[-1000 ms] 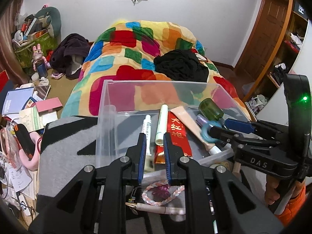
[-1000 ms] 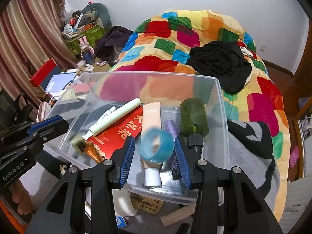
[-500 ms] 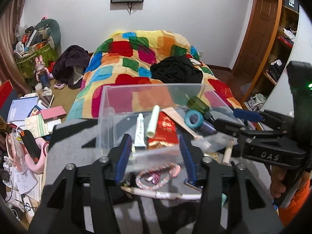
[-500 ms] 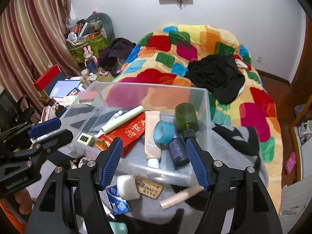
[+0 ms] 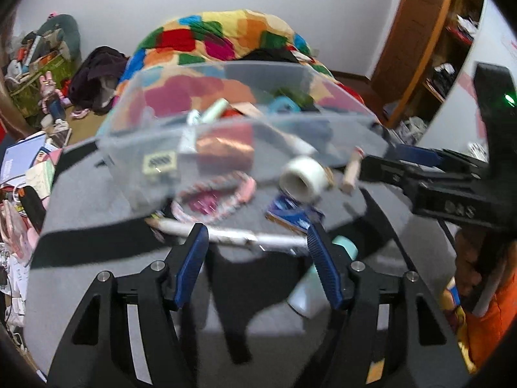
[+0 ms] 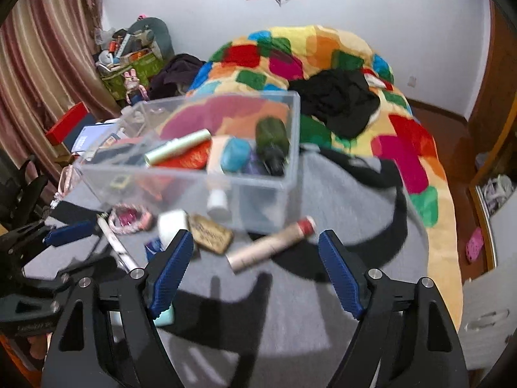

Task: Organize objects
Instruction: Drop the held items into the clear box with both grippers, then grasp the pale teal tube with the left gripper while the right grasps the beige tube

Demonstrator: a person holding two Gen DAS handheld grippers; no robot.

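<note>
A clear plastic box (image 5: 226, 119) (image 6: 258, 200) stands on the grey blanket and holds a blue tape roll (image 6: 236, 158), a green bottle (image 6: 271, 135), a pale green tube (image 6: 177, 147) and a red packet. In front of it lie a white tape roll (image 5: 302, 177), a pink braided bracelet (image 5: 216, 194) (image 6: 129, 220), a white pen (image 5: 226, 234), a blue packet (image 5: 294, 215), a brown tag (image 6: 210, 234) and a beige tube (image 6: 271, 245). My left gripper (image 5: 258, 258) is open and empty, back from the box. My right gripper (image 6: 255, 271) is open and empty above the beige tube.
A bed with a colourful patchwork quilt (image 6: 307, 64) and black clothes (image 6: 336, 97) lies behind the box. Books and clutter (image 5: 29, 161) sit to the left. A wooden door and shelves (image 5: 436, 48) stand at right. A mint object (image 5: 345, 245) lies by my left gripper's right finger.
Both grippers have opened wide and pulled back from the box. The blue tape roll left my right gripper and now lies in the box.
</note>
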